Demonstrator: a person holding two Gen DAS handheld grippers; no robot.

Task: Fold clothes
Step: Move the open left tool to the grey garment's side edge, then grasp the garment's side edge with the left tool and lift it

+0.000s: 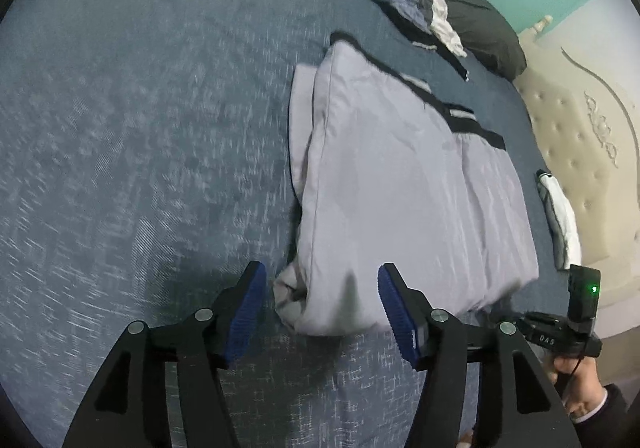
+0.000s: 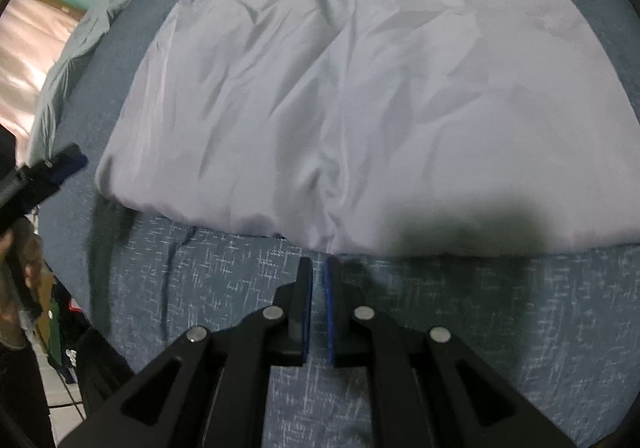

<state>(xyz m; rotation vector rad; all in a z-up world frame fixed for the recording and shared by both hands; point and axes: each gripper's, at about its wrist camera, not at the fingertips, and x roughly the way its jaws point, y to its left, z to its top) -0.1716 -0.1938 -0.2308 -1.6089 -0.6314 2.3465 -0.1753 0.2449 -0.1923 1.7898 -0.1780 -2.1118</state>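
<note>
With the left tool wide and the right tool nearly closed on nothing, the slick lilac shorts, already doubled over on the bed, could slide at any pinch toward 12 o'clock.

The light in both views is dim, cool and even, with no strong glare. In the left wrist view the bed cover is smeared by motion blur, its white flecks drawn into short streaks, while the black gripper stays sharp. A small green lamp glows on the other device. In the right wrist view a soft dark shadow lies on the near edge of the pale grey garment, so the light comes from above and behind. The left edge there is blurred. Both pictures bend strongly at the edges and have black rounded corners from the fisheye lens.
</note>
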